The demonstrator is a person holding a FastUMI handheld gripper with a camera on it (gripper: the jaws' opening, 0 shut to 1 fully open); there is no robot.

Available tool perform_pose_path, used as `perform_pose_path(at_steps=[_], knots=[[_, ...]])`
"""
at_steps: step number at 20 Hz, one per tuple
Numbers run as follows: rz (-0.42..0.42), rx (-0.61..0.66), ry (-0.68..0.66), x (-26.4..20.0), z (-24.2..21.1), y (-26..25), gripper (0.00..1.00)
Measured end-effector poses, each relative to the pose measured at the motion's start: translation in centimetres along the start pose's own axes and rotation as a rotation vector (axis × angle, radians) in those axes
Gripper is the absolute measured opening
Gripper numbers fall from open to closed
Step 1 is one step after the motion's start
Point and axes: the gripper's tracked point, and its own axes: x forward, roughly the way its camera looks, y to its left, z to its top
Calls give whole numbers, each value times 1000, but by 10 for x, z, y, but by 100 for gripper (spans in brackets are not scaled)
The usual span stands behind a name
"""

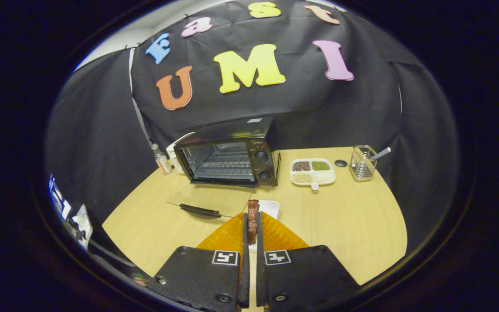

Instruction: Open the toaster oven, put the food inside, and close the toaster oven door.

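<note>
A black toaster oven (228,158) stands at the back of the wooden table (345,216), its glass door (206,200) folded down flat toward me, and its wire rack bare inside. My gripper (252,225) is shut on a brown skewer of food (253,216), held on edge between the fingers. The food sticks up past the fingertips, in front of the oven's right side and above a small white tray (270,208). The oven's two knobs (261,156) sit on its right panel.
A white divided dish (313,172) with beans and grains lies right of the oven. Farther right stands a wire holder (362,164) with a utensil in it. A small bottle (161,159) stands left of the oven. Black cloth walls close the back.
</note>
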Motion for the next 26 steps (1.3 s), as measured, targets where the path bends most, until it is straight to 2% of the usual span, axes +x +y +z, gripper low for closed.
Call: perform_pose_path(at_steps=[7,17,21,26], knots=[[19,-60,-38,18,16,56,8],[39,-85,-25,85,19,128,9],[98,-1,-66,113,40,156,8],[190,285,-105,158,60,164,8]])
